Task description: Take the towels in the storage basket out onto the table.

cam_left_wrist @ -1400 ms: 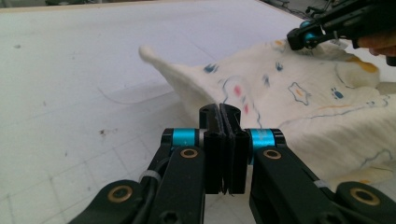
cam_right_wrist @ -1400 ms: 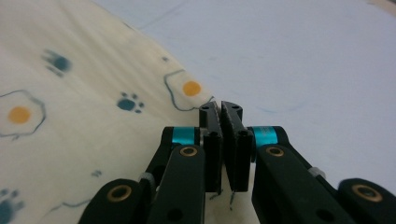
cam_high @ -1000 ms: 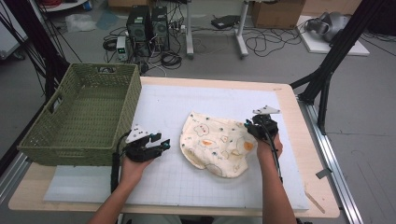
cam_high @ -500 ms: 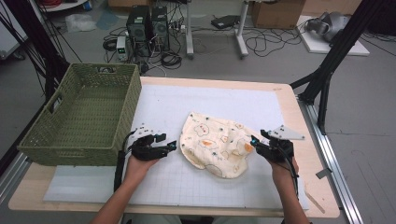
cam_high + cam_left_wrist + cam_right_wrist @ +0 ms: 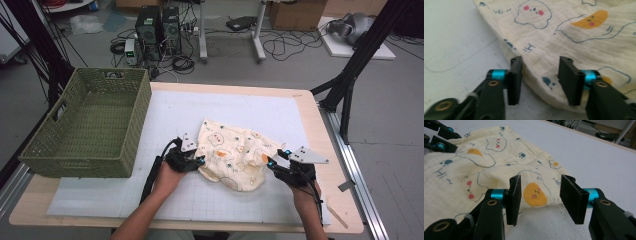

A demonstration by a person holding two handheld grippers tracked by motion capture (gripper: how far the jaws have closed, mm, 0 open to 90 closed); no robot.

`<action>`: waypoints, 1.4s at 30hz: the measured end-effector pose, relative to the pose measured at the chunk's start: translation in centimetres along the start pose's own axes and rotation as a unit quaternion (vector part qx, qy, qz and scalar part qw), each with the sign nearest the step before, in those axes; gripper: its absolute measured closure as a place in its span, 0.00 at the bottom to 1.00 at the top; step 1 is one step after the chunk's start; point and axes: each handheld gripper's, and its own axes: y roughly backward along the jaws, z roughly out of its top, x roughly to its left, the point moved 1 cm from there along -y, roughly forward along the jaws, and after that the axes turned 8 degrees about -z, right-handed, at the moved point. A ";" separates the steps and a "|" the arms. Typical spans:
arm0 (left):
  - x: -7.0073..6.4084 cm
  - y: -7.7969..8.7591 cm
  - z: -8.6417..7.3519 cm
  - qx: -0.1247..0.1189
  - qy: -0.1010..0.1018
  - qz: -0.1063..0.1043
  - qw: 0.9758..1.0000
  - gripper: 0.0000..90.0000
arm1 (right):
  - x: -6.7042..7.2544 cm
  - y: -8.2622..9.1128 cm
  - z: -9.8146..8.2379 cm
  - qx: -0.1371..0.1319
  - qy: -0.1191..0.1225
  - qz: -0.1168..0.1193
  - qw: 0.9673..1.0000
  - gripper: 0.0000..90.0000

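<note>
High view: two hand-held grippers flank a crumpled cream muslin cloth [image 5: 235,157] printed with cartoon animals, near the front edge of the white tabletop mat [image 5: 240,112].
Left gripper [image 5: 199,161] has just been closing, cloth edge between its parted jaws, unpinched. Right gripper [image 5: 272,162] is released, cloth just ahead. Green woven basket [image 5: 87,125] sits at the left edge.

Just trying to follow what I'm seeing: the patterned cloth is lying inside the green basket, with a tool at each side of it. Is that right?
Not quite. The cloth lies on the white mat of the table, to the right of the green basket, not in it; the high view shows this. The rest holds: the left tool is at one side of it and the right tool at the other.
</note>
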 end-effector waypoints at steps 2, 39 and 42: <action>-0.3 -0.1 0.1 0.000 -0.011 0.000 1.000 0.80 | 0.0 0.0 0.1 0.000 -0.001 0.001 1.000 0.58; 4.4 7.7 -4.0 -0.080 0.081 -0.015 0.993 0.97 | 6.4 -7.4 0.9 0.091 0.050 0.106 0.989 0.58; 4.7 7.5 -3.9 -0.082 0.083 -0.010 0.993 0.97 | 6.0 -7.7 1.3 0.098 0.057 0.118 0.987 0.88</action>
